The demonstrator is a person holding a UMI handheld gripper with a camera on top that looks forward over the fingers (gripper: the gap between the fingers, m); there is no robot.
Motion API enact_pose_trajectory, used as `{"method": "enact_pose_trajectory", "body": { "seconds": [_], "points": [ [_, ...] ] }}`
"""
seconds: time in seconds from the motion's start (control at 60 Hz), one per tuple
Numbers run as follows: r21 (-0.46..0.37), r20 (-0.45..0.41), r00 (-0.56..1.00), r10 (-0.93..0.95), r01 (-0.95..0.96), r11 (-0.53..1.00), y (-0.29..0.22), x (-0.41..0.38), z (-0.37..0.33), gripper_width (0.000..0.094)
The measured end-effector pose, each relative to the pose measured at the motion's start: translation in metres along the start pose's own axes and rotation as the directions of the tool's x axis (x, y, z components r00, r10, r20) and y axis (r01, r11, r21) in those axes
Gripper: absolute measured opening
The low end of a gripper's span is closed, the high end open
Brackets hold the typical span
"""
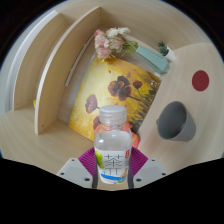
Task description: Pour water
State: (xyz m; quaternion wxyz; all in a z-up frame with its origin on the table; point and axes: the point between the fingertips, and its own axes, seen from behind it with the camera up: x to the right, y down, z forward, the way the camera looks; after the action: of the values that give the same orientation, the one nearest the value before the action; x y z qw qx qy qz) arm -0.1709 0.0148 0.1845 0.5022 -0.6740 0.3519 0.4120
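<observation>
A clear plastic bottle with a white cap and a white-green label stands upright between my fingers. Both magenta pads press against its sides, so my gripper is shut on it. A grey cup stands on the light wooden table, ahead and to the right of the bottle, its mouth tilted toward me in this view. I cannot see any water level in the bottle or the cup.
A yellow cloth with a flower print lies beyond the bottle. A bunch of pink flowers stands at the far side. A curved wooden panel rises at the left. A dark red disc lies far right.
</observation>
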Motion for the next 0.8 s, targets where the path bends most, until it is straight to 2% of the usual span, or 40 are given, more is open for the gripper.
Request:
{"method": "enact_pose_trajectory", "body": {
  "seconds": [0.133,0.25,0.333,0.467,0.633,0.8],
  "points": [
    [0.022,0.053,0.946,0.321,-0.322,0.946,-0.024,-0.002,0.006,0.0406],
    [-0.003,0.089,0.834,0.545,-0.547,0.837,-0.033,-0.001,0.011,0.0408],
    [-0.031,0.076,0.743,0.665,-0.664,0.747,-0.029,0.001,0.012,0.0409],
    [-0.045,0.078,0.610,0.788,-0.788,0.614,-0.035,0.005,0.017,0.0408],
    [-0.015,0.100,0.484,0.869,-0.873,0.488,-0.047,0.018,0.018,0.0409],
    [0.000,0.087,0.479,0.873,-0.877,0.481,-0.051,0.022,0.019,0.0406]
  ]
}}
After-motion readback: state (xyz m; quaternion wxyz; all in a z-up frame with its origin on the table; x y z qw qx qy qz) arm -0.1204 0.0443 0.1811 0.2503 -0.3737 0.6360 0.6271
